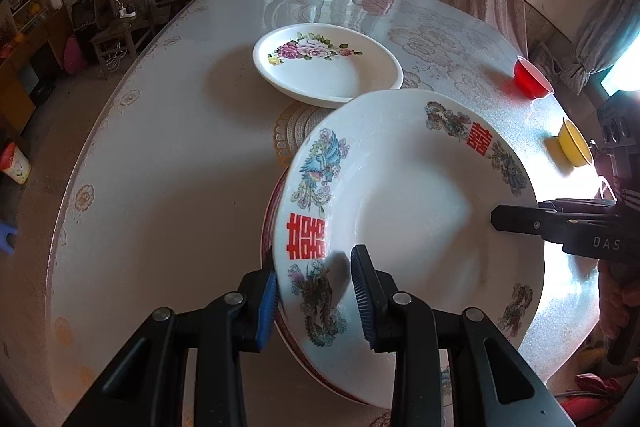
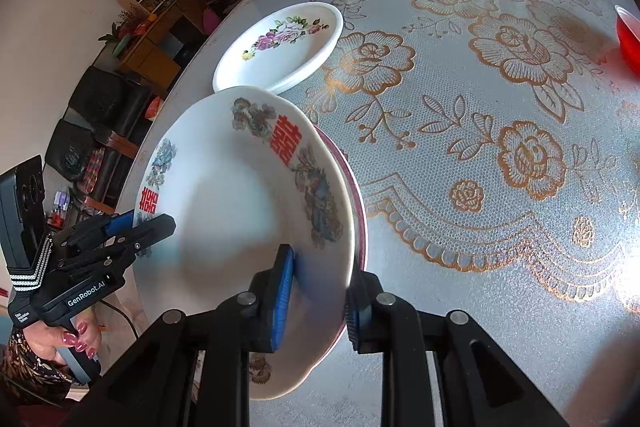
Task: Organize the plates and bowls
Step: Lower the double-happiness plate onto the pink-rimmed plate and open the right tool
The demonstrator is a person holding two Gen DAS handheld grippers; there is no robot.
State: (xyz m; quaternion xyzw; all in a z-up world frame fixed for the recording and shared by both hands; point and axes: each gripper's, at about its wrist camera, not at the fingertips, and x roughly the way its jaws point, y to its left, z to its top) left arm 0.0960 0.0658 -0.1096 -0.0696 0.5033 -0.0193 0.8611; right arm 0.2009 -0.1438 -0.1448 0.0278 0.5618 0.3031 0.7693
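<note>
A: Status check; we hold the dragon plate [image 1: 408,211] at two rims; the left tongs [image 1: 316,291] straddle its near rim, one pad under, one pad inside; the right tongs [image 2: 320,291] do the same on the opposite rim; both are clenched on the plate.

B: Position of the plate?

A: Tilted, raised off the worktop [image 1: 160,167]; a red-rimmed plate [image 2: 360,195] sits directly behind and below it; whether the two touch, we cannot tell; the floral plate [image 1: 328,63] lies flat just beyond, and looks like a small stack in the right view.

B: Step in hand?

A: We judge it a stacking step; the carry is under way, the placement not yet done.

B: Next move?

A: Level the plate; centre it over the chosen stack; lower both tongs evenly; release only once it seats; uneven lowering risks a slip or a chipped rim.
</note>
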